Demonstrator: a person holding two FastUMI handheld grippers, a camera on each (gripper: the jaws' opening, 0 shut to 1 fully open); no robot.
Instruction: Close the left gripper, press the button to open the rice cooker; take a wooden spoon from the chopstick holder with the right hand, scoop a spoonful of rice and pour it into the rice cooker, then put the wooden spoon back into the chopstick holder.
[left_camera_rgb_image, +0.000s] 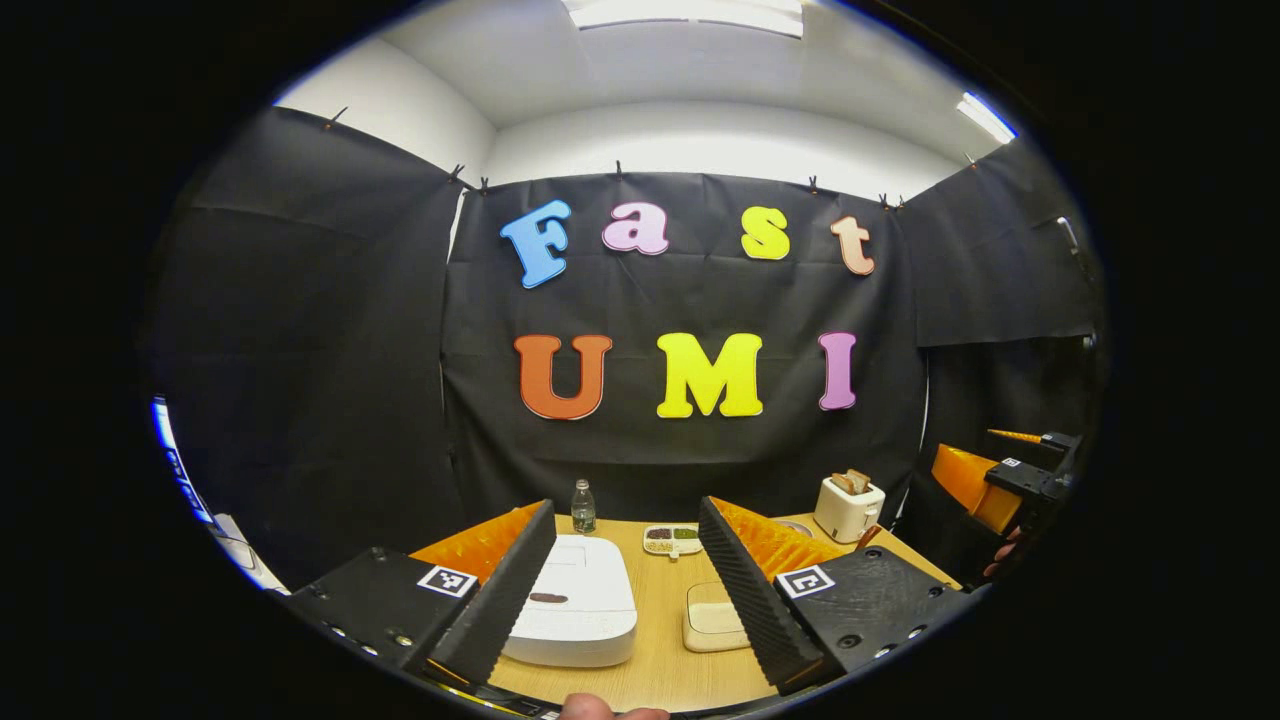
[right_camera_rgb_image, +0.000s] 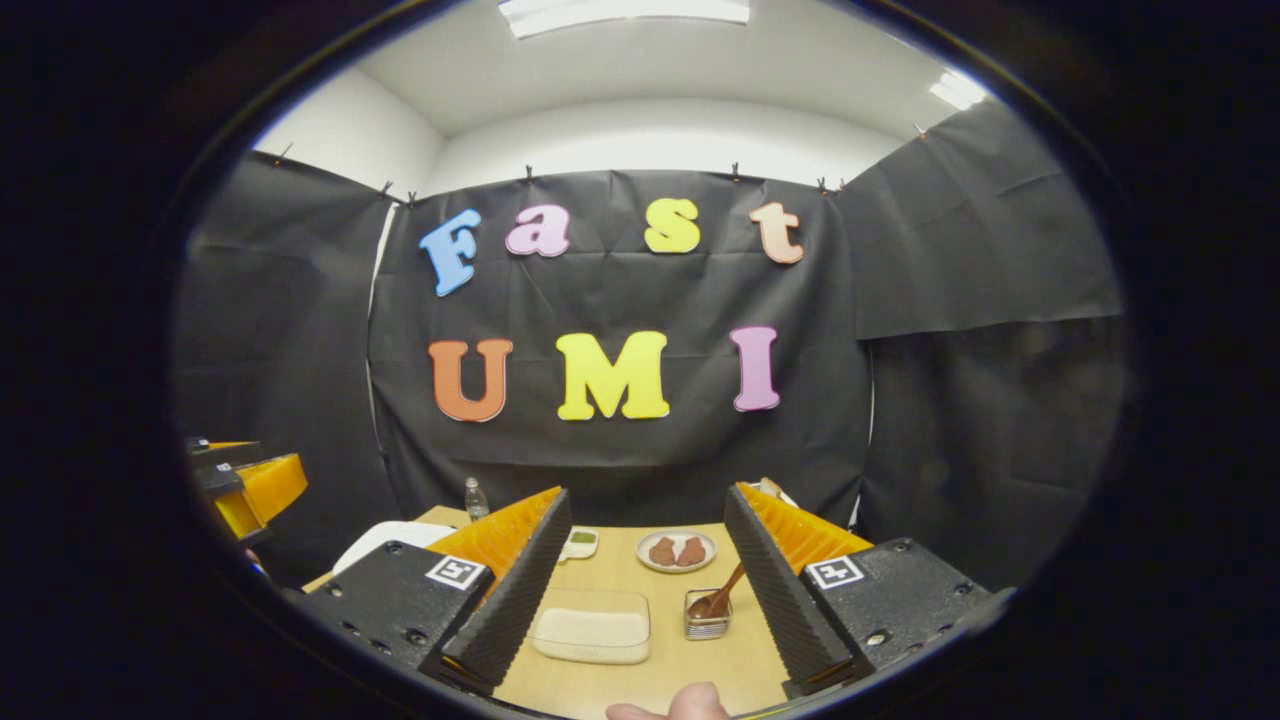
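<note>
One wooden table (left_camera_rgb_image: 665, 640) lies below both grippers and carries everything else. One white rice cooker (left_camera_rgb_image: 578, 605), lid down, sits just ahead of the left gripper (left_camera_rgb_image: 625, 580), partly behind its left finger; a dark oval button shows on the lid near the front. In the right gripper view the cooker (right_camera_rgb_image: 385, 540) shows as a white edge beyond that gripper's left finger.

The left gripper hangs released, its two fingers spread wide with nothing between them. The right gripper (right_camera_rgb_image: 648, 590) is likewise spread wide and holds nothing; in the left gripper view it shows far off to the right (left_camera_rgb_image: 1010, 480).

One clear shallow rice container (right_camera_rgb_image: 592, 628) lies between the right gripper's fingers, toward the left one. One toaster (left_camera_rgb_image: 848, 505) with bread in it stands beyond the left gripper's right finger. One plate (right_camera_rgb_image: 677, 550) bearing two brown pieces sits farther ahead of the right gripper. One small divided dish (left_camera_rgb_image: 672, 540) lies ahead of the left gripper. One water bottle (left_camera_rgb_image: 583, 507) stands upright at the table's far edge.

One chopstick holder (right_camera_rgb_image: 707, 618) stands close to the right gripper's right finger. One wooden spoon (right_camera_rgb_image: 722, 592) rests in it, bowl down, its long axis tilted, handle pointing up and to the right toward that finger.
</note>
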